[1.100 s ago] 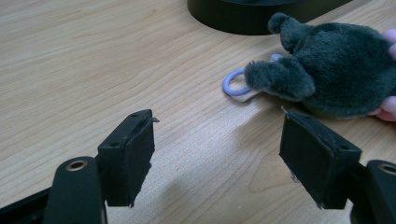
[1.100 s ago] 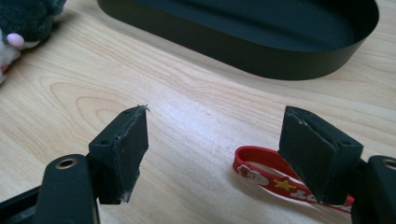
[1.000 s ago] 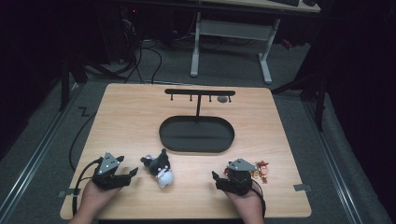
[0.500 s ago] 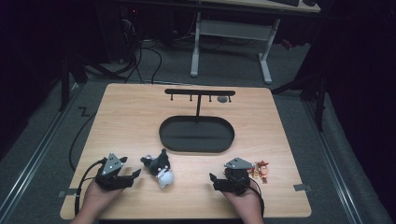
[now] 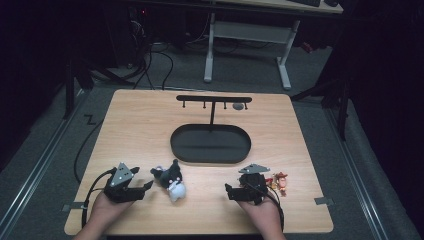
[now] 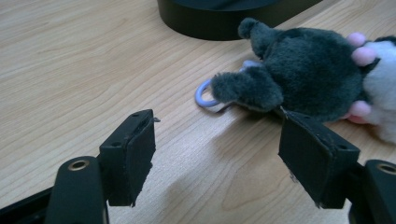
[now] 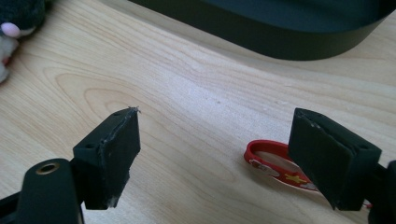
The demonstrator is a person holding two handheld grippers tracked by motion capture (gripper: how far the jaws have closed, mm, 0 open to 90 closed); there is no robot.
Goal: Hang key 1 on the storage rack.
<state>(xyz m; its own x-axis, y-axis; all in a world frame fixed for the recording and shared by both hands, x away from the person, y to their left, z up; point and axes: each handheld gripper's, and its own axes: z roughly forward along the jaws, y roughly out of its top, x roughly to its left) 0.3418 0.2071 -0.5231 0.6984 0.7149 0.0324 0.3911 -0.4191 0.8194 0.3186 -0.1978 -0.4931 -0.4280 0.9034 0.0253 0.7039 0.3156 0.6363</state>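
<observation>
Pale, smooth-grained wood table; fuzzy cloth plush toy; matt black oval base; glossy red charm.

One plush toy, one small figure keychain (red ring), one black stand, two tools

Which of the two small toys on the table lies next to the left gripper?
The dark grey and white plush toy, just off the left gripper. The small red figure charm lies across the table beside the right gripper.

black hanger stand, wooden table
</observation>
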